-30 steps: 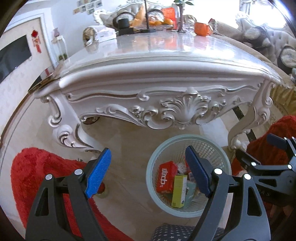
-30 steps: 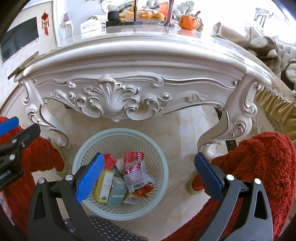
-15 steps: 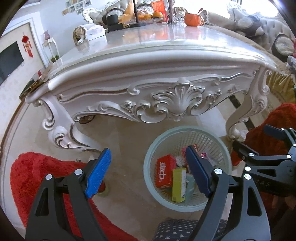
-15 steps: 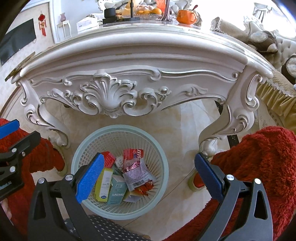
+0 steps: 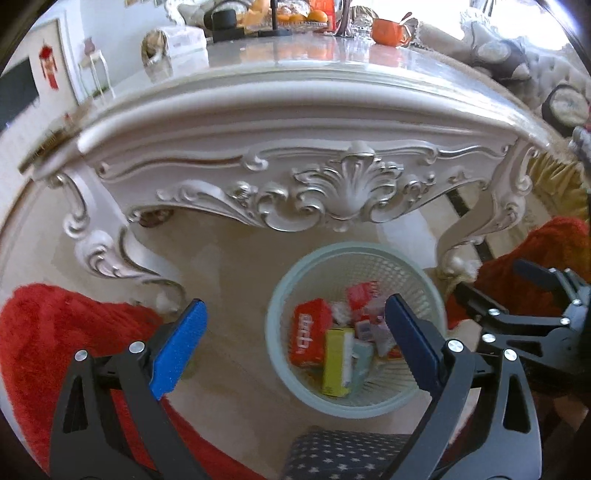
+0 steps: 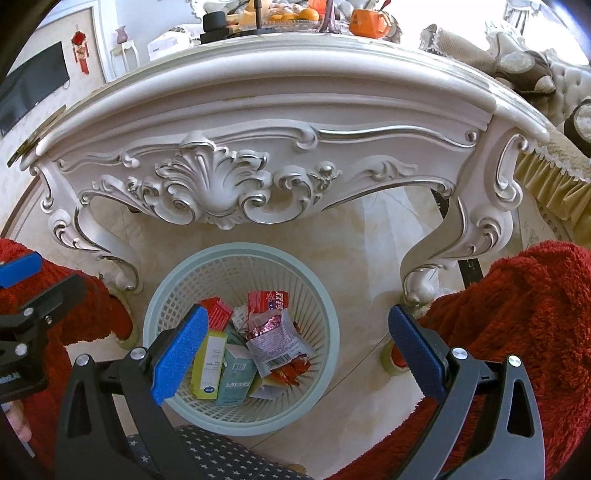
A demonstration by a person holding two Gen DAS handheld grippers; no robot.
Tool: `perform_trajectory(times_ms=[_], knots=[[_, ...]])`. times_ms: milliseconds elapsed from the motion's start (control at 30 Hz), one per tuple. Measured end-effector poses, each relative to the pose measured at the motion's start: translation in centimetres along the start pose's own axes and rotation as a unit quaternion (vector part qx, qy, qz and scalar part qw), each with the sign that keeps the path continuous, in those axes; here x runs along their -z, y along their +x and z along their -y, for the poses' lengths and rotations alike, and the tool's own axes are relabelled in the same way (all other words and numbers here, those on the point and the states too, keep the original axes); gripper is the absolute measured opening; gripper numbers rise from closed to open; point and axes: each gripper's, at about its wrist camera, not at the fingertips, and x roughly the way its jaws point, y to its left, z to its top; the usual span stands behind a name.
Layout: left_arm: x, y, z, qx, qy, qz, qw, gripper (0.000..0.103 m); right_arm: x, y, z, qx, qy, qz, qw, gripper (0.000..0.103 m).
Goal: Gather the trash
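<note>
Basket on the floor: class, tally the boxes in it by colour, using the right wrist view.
Red box: 1
Yellow box: 1
Teal box: 1
Total: 3 boxes in the basket

A pale green round plastic mesh basket (image 6: 332, 354) stood on the cream tiled floor (image 6: 369, 258) in front of an ornate white carved table (image 6: 273, 110), between the table's two front legs. Inside the basket lay a yellow carton (image 6: 208, 365) at the left, a teal carton (image 6: 234, 373) just beside it, a silver foil wrapper (image 6: 277, 339) to their right, and a red box (image 5: 308, 336) towards the left. An orange mug (image 6: 367, 24) stood on the far right of the tabletop. A red fluffy rug (image 6: 517, 332) lay right of the basket, and another stretch of it lay left. A dark star-patterned cushion (image 6: 221, 454) sat nearest, before the basket.
</note>
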Motion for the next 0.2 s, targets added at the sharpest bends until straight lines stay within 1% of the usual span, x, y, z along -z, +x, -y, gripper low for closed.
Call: perform_trajectory(times_ms=[133, 200], knots=[[0.16, -0.02, 0.01, -0.018, 0.003, 0.004, 0.9998, 0.095, -0.04, 0.14, 0.15, -0.003, 0.004, -0.003, 1.000, 0.094], [0.22, 0.03, 0.02, -0.010, 0.003, 0.002, 0.9999, 0.095, -0.05, 0.23, 0.25, -0.004, 0.005, -0.005, 1.000, 0.094]])
